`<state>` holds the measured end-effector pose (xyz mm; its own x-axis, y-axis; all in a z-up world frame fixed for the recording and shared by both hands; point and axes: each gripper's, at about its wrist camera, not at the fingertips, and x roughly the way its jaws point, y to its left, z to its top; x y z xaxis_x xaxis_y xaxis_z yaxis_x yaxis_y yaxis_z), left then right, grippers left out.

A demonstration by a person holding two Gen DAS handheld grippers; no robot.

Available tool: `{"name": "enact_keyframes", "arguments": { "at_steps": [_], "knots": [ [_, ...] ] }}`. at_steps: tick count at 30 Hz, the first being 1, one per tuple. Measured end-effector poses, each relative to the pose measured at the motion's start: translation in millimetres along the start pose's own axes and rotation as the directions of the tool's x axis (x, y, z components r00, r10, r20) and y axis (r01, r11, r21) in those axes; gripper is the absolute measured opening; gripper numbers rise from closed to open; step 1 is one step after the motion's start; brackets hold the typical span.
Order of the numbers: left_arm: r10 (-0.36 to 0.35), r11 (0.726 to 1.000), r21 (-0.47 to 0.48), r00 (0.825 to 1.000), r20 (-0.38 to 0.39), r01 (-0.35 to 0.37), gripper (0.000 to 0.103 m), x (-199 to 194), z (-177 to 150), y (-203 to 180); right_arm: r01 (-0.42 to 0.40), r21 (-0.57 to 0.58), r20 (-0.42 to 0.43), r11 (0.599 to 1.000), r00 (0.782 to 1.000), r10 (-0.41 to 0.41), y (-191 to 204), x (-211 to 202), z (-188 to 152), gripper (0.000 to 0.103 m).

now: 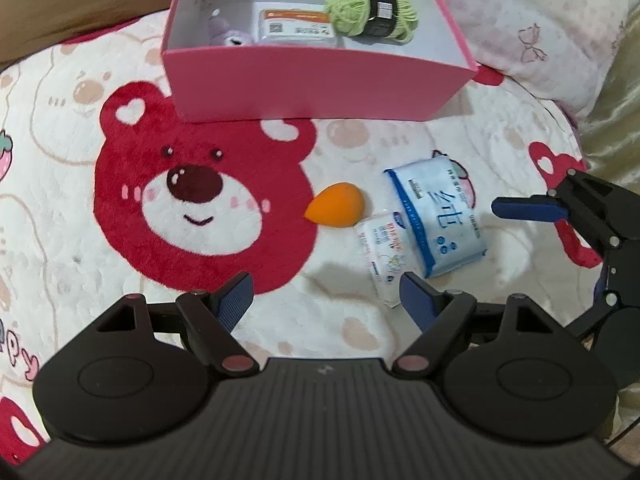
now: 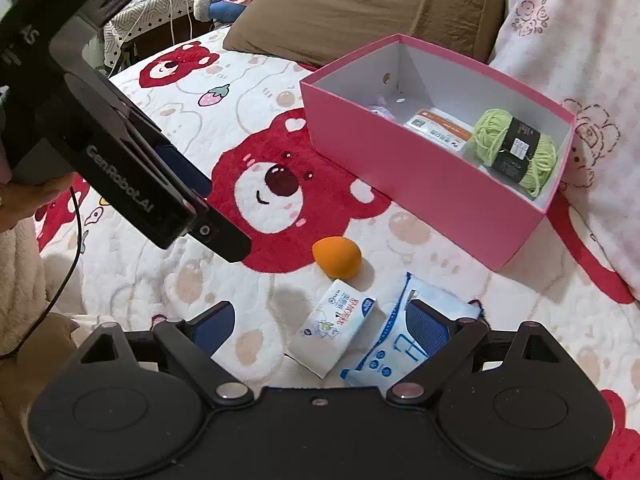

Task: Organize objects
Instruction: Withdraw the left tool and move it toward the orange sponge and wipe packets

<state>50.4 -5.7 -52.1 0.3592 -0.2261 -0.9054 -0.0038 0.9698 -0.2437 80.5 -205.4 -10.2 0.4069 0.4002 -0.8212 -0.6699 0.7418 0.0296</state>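
Bed, bear-print blanket (image 1: 200, 200). Pink box (image 1: 320, 80) holding green yarn (image 1: 360, 12) and a card pack (image 1: 296, 28). On the blanket before it: orange sponge (image 1: 336, 208), small tissue pack (image 1: 384, 256), large tissue pack (image 1: 440, 216), the packs touching. Left gripper (image 1: 326, 300) and right gripper (image 2: 320, 320) both spread, empty.

Bed blanket (image 1: 280, 320): bare ahead of the left hand-held gripper (image 1: 326, 298), jaws apart. Obstacles right of centre: orange sponge (image 1: 335, 204), small tissue pack (image 1: 384, 254) touching large blue pack (image 1: 438, 216). Pink box (image 1: 320, 84) blocks the far side; its right end holds green yarn (image 1: 370, 10).
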Motion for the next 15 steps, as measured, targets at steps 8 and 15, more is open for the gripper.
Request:
{"name": "enact_keyframes", "arguments": {
  "at_steps": [8,15],
  "knots": [
    [-0.009,1.000,-0.008,0.999,0.036,0.009,0.079,27.7,-15.5,1.8,-0.021,0.014,-0.027,1.000,0.999,0.022,1.6,34.6,-19.4,0.094],
    [0.000,0.996,-0.094,0.997,0.073,0.006,0.077,56.1,-20.8,9.9,0.050,0.047,-0.046,0.998,0.998,-0.048,2.1,57.4,-29.7,0.094]
  ]
}}
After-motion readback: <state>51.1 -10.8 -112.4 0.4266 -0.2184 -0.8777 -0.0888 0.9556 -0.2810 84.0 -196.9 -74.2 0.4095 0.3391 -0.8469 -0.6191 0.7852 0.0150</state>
